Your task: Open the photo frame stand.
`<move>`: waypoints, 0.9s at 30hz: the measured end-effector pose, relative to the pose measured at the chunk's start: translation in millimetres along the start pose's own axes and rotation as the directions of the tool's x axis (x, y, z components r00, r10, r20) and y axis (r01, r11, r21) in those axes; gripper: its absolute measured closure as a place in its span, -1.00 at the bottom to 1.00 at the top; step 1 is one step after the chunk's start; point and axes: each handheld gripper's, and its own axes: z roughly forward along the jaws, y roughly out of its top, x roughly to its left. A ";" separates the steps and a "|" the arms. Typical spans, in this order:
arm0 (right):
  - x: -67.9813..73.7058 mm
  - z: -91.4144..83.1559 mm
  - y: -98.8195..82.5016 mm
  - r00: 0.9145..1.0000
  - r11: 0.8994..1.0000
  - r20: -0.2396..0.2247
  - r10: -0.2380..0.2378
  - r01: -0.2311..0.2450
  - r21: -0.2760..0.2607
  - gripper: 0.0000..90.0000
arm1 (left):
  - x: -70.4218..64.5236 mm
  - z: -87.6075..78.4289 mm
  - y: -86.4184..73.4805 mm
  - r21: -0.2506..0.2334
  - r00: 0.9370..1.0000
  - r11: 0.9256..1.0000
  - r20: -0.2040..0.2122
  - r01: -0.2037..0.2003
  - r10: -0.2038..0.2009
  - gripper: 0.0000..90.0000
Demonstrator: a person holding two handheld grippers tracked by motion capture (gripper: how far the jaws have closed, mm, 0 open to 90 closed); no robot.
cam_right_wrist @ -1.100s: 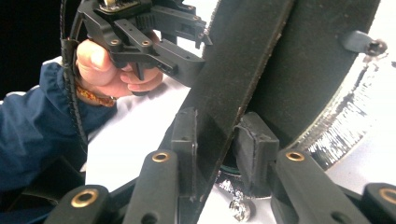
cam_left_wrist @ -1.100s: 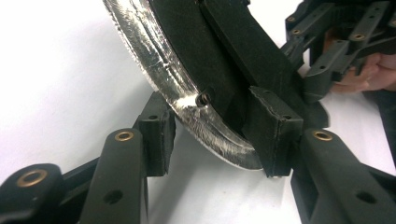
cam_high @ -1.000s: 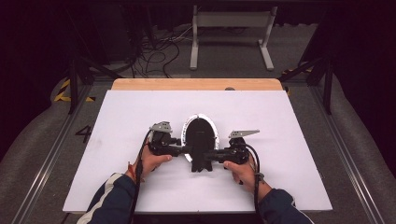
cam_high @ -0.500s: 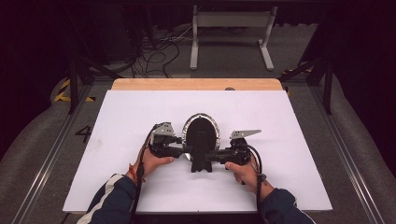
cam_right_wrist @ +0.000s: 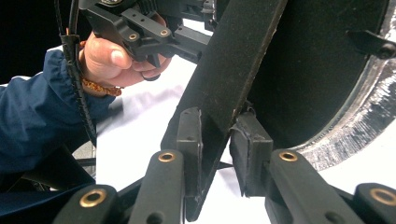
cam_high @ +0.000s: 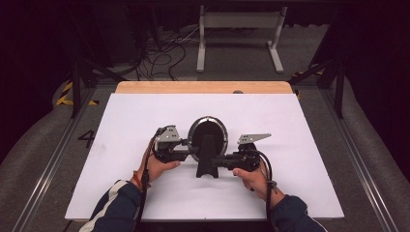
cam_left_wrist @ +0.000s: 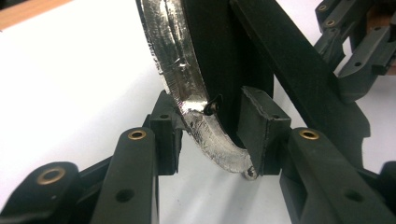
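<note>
An oval frame (cam_high: 218, 131) with a silver rim (cam_left_wrist: 187, 93) and a black back (cam_right_wrist: 317, 70) stands tilted at the middle of the white table (cam_high: 145, 121). Its black stand leg (cam_high: 207, 157) points toward me. My left gripper (cam_high: 191, 152) comes in from the left. Its jaws have just been closing, and its pads (cam_left_wrist: 168, 137) now press on the frame's lower rim. From the right, my right gripper (cam_high: 220, 162) is shut on the stand leg (cam_right_wrist: 233, 70), one pad (cam_right_wrist: 250, 149) on each side. Between the left gripper's (cam_left_wrist: 215, 135) jaws sits the rim; between the right gripper's (cam_right_wrist: 215, 140) jaws, the leg.
A wooden strip (cam_high: 203, 87) runs along the table's far edge. On the dark floor behind it are a white metal stand (cam_high: 239, 29) and loose cables (cam_high: 159, 48). Metal rails (cam_high: 48, 164) flank the table.
The oval frame has tipped up: a second ago its middle showed white, now it shows its dark back. Both hands stay close to where they were.
</note>
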 end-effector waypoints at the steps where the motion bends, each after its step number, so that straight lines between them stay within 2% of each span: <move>1: 0.2 -0.1 0.3 1.000 1.000 0.000 0.001 -0.001 -0.002 0.65 | 0.3 -0.6 0.3 -0.003 1.000 1.000 -0.004 -0.006 0.006 0.38; 7: 2.3 -1.5 2.3 1.000 1.000 -0.007 -0.010 0.010 -0.009 0.65 | -1.3 -2.6 1.2 -0.022 0.999 1.000 -0.048 -0.017 0.016 0.43; 12: 3.8 -3.1 3.3 1.000 1.000 -0.014 -0.019 0.019 -0.018 0.64 | -4.5 -3.5 2.8 -0.024 0.994 0.998 -0.097 -0.049 0.047 0.48; 19: 3.8 -4.9 4.0 1.000 1.000 -0.007 -0.020 0.020 -0.019 0.63 | -8.4 -3.4 4.0 -0.023 0.988 0.997 -0.137 -0.077 0.073 0.49; 25: 3.9 -4.9 3.9 1.000 1.000 -0.002 -0.023 0.023 -0.016 0.64 | -7.6 -3.8 2.4 -0.017 0.989 0.996 -0.126 -0.082 0.079 0.49; 27: 4.2 -4.6 3.8 1.000 1.000 -0.001 -0.025 0.025 -0.014 0.64 | -5.2 -3.8 0.9 -0.028 0.993 0.998 -0.104 -0.063 0.060 0.50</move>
